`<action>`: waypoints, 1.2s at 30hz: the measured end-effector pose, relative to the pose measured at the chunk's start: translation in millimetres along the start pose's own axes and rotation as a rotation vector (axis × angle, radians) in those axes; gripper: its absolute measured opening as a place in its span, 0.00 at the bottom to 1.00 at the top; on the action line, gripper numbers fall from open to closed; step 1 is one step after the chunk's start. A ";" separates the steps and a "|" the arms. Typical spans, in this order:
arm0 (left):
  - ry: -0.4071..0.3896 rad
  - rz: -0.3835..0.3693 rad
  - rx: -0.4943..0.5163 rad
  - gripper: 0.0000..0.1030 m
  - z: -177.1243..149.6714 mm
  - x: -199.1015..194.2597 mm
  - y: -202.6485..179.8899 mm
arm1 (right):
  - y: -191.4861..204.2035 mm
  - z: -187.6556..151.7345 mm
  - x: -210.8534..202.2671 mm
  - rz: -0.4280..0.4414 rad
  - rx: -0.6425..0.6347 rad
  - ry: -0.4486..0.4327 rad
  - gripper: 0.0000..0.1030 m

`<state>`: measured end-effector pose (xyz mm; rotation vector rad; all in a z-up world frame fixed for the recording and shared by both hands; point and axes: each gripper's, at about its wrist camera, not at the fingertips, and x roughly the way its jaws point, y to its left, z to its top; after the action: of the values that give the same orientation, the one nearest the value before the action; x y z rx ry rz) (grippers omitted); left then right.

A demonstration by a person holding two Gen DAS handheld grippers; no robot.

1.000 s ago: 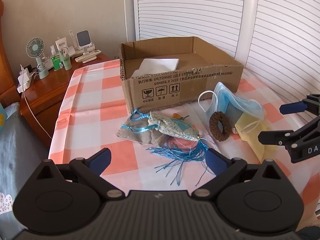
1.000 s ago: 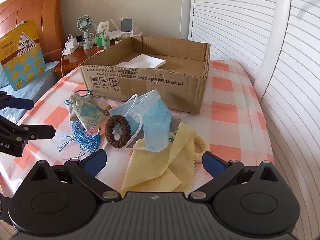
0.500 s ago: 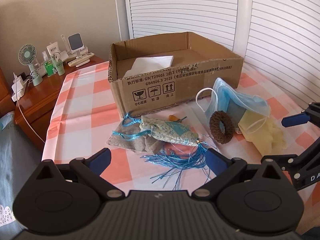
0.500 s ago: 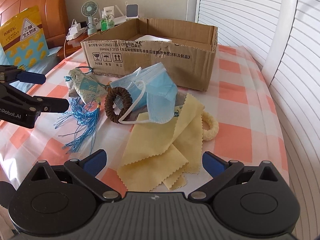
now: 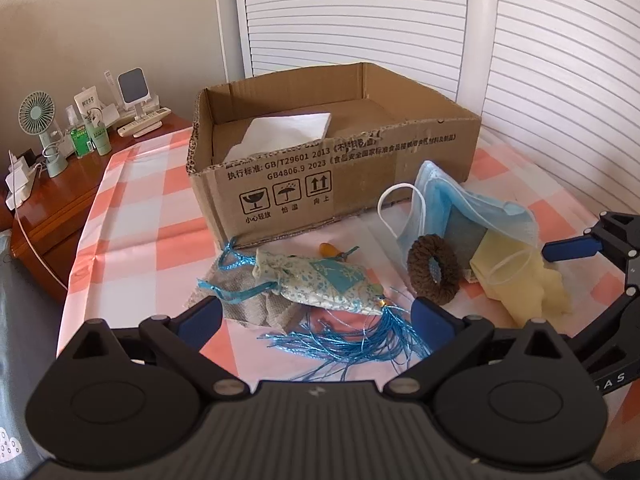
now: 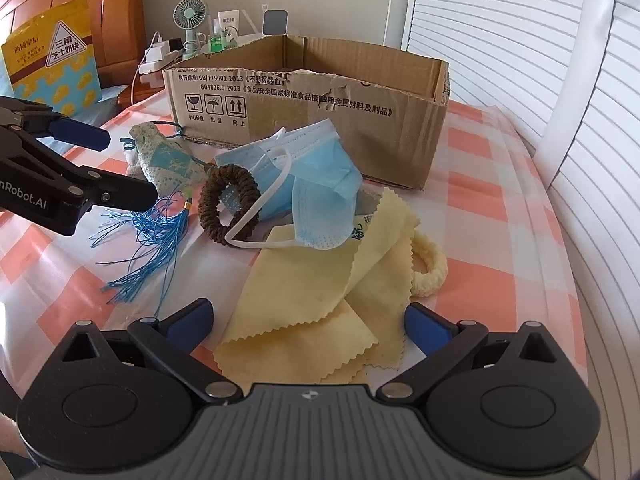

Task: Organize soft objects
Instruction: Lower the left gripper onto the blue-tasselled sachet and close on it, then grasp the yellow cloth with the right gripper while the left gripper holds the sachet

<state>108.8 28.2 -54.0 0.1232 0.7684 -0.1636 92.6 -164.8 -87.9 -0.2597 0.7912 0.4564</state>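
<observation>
Two hand-held grippers are in view, both with jaws apart and holding nothing: the left hand-held gripper (image 5: 316, 314) at lower centre over the blue tassel (image 5: 360, 340), the right hand-held gripper (image 6: 306, 318) at lower centre over the yellow cloth (image 6: 320, 300). Mask (image 6: 316, 176), brown hair tie (image 6: 230, 204) and pouch (image 5: 320, 284) lie mid-frame on the checked bench (image 5: 132, 216), just before the cardboard box (image 5: 360, 176).

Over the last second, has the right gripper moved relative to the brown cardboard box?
Yes. The right gripper has dropped lower and closer to the yellow cloth; the brown cardboard box now sits higher and larger in its view, its inside hidden.
</observation>
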 end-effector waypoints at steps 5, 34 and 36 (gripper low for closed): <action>-0.066 0.081 0.082 0.97 5.2 -0.2 -12.8 | -0.5 -2.6 0.0 0.005 0.000 -0.022 1.00; -0.016 0.105 0.091 0.64 3.2 20.3 -13.1 | -1.1 -3.5 -3.0 0.001 0.008 -0.028 1.00; -0.016 0.096 0.080 0.64 3.2 18.6 -11.2 | -3.4 -2.7 -2.9 -0.003 0.017 -0.029 1.00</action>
<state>122.0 14.8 -65.3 0.2339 0.7390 -0.1041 90.8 -169.6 -87.4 -0.2381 0.7654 0.4498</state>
